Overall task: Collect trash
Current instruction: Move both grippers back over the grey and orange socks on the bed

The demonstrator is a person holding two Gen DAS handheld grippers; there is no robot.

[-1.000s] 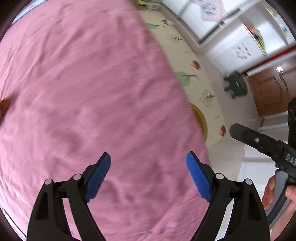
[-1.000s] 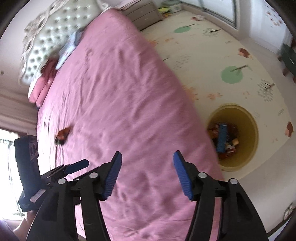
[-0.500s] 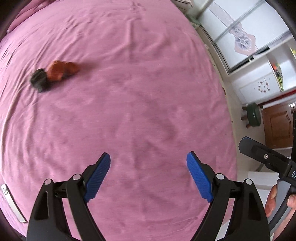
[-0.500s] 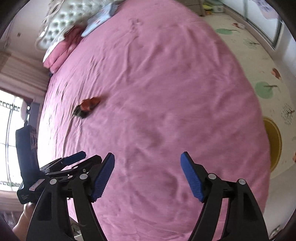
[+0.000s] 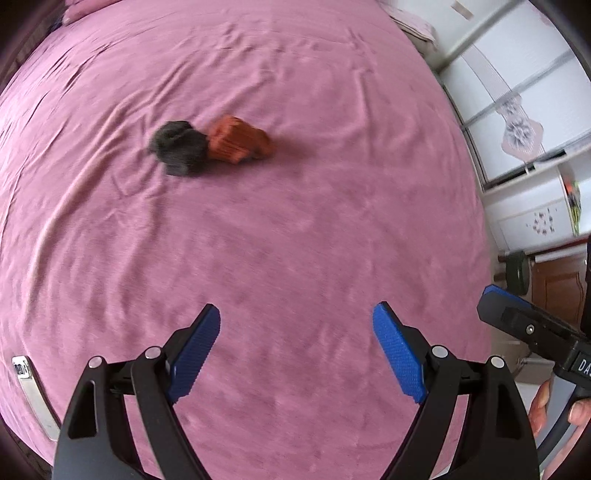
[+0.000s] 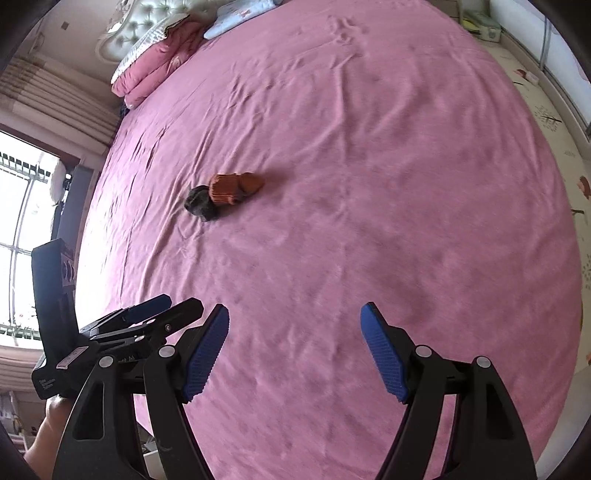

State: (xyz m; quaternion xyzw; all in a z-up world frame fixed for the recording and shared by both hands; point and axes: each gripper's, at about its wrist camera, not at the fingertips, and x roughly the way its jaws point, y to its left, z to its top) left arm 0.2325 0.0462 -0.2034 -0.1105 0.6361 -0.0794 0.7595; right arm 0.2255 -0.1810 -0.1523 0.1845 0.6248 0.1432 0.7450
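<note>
I count two pieces of trash on the pink bedspread (image 5: 332, 221): one dark grey crumpled lump (image 5: 178, 147) and one orange-brown crumpled piece (image 5: 238, 139). They lie touching each other, the grey one to the left of the orange one in both views. What they are made of I cannot tell; they are blurred.

I hold two grippers. My left gripper (image 5: 297, 354) hangs over the near part of the bed with its blue pads (image 5: 194, 360) spread wide apart and nothing between them. My right gripper (image 6: 293, 354) is likewise spread wide, its blue pads (image 6: 384, 354) bare and holding nothing. In the right wrist view the left gripper (image 6: 147, 317) shows at the lower left, just beside my right one; in the left wrist view the tip of the right gripper (image 5: 532, 328) shows at the right edge.

No container shows in either view.

The two pieces lie well ahead of both pairs of fingers, out near the middle of the bed. From the left gripper they sit forward and to the left of the gap between the fingers. From the right gripper (image 6: 293, 354) they also sit forward and left, the grey lump (image 6: 201, 205) nearer that side and the orange piece (image 6: 232, 188) beside it.

At the head of the bed I see one folded pink quilt (image 6: 155, 70), one light blue pillow (image 6: 240, 11) and a tufted white headboard (image 6: 147, 22).
</note>
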